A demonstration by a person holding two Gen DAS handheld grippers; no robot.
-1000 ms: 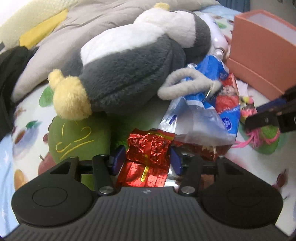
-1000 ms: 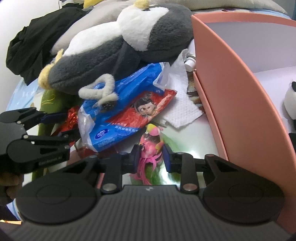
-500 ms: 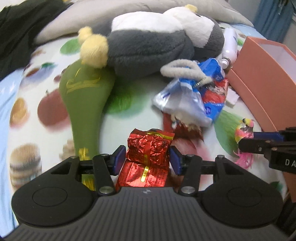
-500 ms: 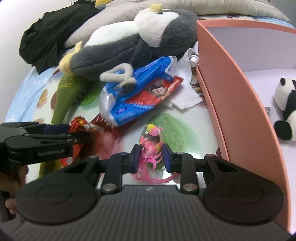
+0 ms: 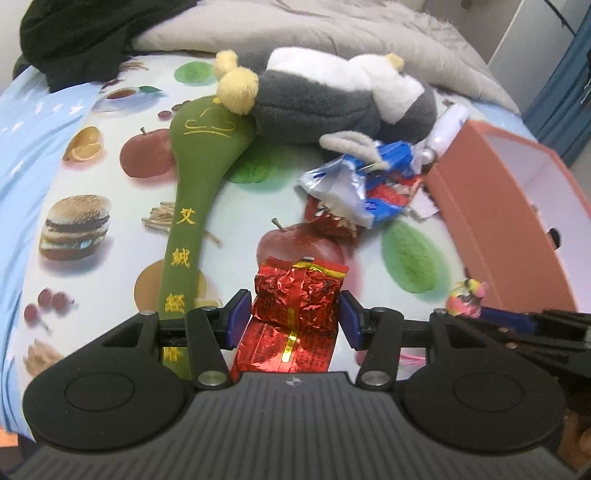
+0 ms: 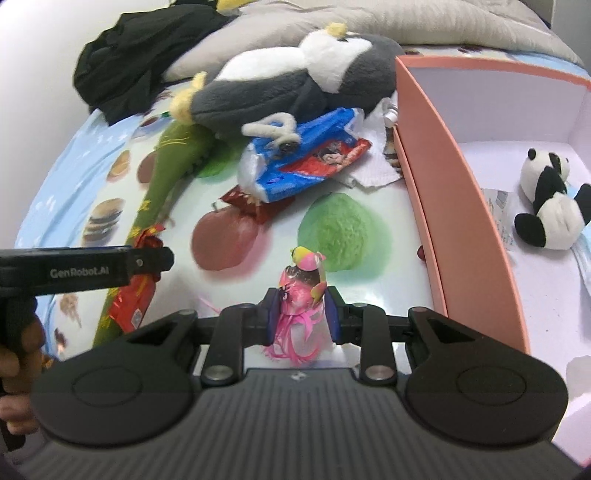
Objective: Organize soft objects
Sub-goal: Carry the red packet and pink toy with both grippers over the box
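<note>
My left gripper [image 5: 293, 319] is shut on a crinkled red foil packet [image 5: 297, 299] and holds it above the fruit-print bed sheet; it also shows in the right wrist view [image 6: 135, 291]. My right gripper [image 6: 301, 319] is shut on a small pink doll with ribbons [image 6: 301, 291], seen at the left wrist view's right edge [image 5: 465, 297]. A grey and white penguin plush [image 5: 332, 99] lies at the back. A green stuffed paddle [image 5: 195, 184] lies left of it. A panda plush [image 6: 550, 210] lies inside the salmon box [image 6: 432, 206].
A blue and red snack bag [image 6: 299, 162] with a grey loop lies under the penguin, over a red wrapper [image 5: 328, 221]. A white tissue [image 6: 373, 173] lies by the box. Black clothing [image 6: 140, 66] and a grey pillow [image 5: 332, 33] lie at the back.
Both grippers have lifted and pulled back from the pile with their objects held. The view now takes in more of the sheet and the inside of the box.
</note>
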